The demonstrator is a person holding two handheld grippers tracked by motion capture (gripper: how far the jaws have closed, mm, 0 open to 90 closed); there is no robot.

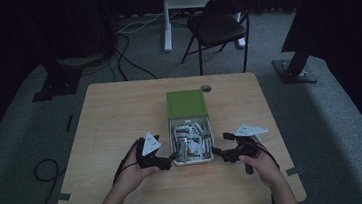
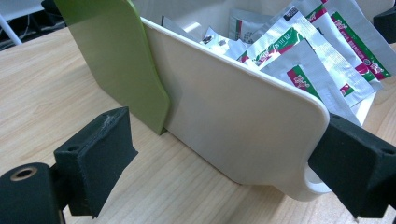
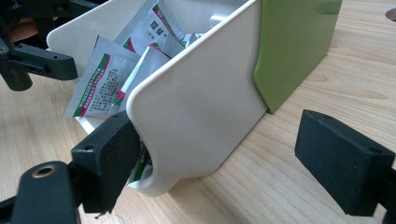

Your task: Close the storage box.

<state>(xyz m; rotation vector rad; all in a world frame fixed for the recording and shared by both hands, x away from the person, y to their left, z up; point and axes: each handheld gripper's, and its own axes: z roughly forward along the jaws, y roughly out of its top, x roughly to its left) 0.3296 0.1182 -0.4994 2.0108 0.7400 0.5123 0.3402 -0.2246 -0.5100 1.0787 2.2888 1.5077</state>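
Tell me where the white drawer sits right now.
In the high view the white drawer sits near the table's front middle, pulled out of the green case, with the left tool and right tool at its front corners.

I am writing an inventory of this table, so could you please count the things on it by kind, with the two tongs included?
Green case: 1
White drawer, pulled out of the case: 1
Tongs, left tongs and right tongs: 2
Silver sachets in the drawer: several, too overlapped for an exact count
Total without the sachets: 4
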